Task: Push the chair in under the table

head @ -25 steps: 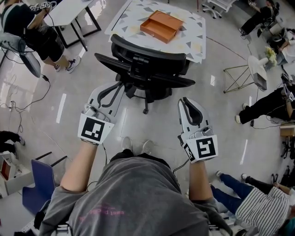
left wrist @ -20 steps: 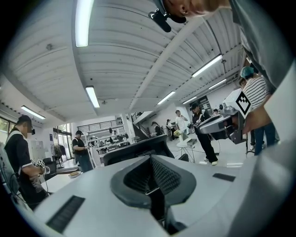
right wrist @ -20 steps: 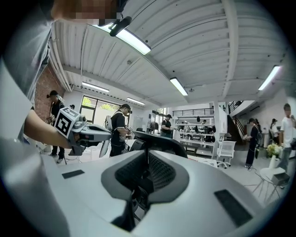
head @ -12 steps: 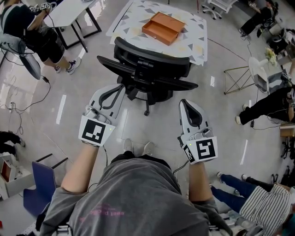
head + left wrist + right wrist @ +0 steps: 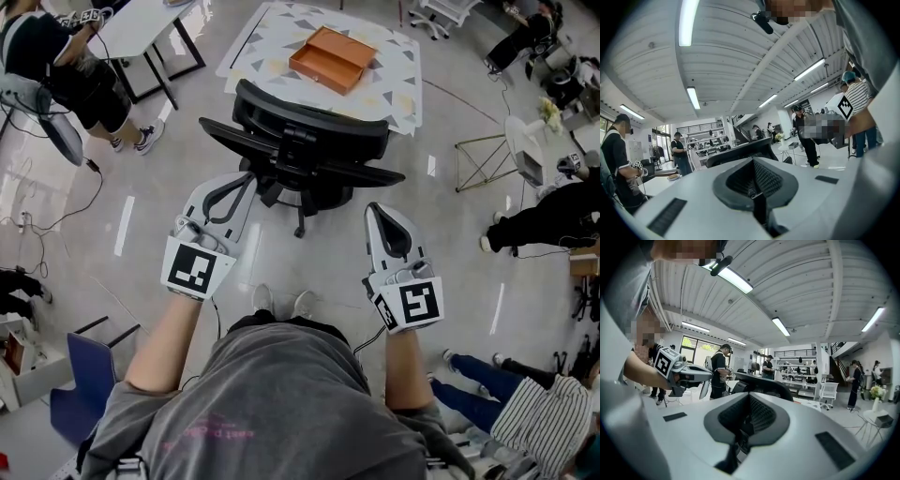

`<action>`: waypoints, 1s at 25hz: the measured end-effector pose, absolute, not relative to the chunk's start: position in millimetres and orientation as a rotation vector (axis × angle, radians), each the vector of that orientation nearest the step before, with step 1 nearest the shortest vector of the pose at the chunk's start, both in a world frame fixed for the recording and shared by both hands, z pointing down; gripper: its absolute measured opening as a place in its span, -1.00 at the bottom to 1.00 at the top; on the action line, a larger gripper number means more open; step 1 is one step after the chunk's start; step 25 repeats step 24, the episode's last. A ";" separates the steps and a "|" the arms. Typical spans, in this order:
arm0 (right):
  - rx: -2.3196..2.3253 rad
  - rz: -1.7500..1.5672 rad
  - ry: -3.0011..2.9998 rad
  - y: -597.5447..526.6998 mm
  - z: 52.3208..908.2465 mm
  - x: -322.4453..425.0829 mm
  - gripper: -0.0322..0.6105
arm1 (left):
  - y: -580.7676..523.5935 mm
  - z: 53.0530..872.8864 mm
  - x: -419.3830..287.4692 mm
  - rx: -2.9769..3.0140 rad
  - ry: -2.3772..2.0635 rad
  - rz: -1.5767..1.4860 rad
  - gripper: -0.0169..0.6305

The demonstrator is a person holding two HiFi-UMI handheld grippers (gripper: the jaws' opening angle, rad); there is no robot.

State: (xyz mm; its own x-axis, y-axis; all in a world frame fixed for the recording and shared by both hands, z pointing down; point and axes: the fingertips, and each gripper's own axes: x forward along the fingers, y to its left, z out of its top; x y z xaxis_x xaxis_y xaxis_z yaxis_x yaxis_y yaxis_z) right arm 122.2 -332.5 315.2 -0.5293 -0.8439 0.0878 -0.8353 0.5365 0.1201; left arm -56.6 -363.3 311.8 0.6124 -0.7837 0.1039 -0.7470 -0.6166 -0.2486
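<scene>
Glossy grey floor (image 5: 441, 234), white side table (image 5: 150, 23), ribbed ceiling (image 5: 731, 56), strip lights (image 5: 687, 21)

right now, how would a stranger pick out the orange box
Find the table with the triangle-patterned top, just beyond the black office chair. On it lies a flat, open orange box. It is the only orange thing there.

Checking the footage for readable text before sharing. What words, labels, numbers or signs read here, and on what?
No text can be read.
Pink print on the grey shirt: too blurred to read.
Cubes on the left gripper and right gripper: square marker patterns, no letters.
</scene>
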 end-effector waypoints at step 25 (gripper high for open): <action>1.444 -0.064 -2.629 -339.3 320.1 126.6 -0.89 | -369.8 314.5 -51.9 -2.663 1.262 -0.312 -0.94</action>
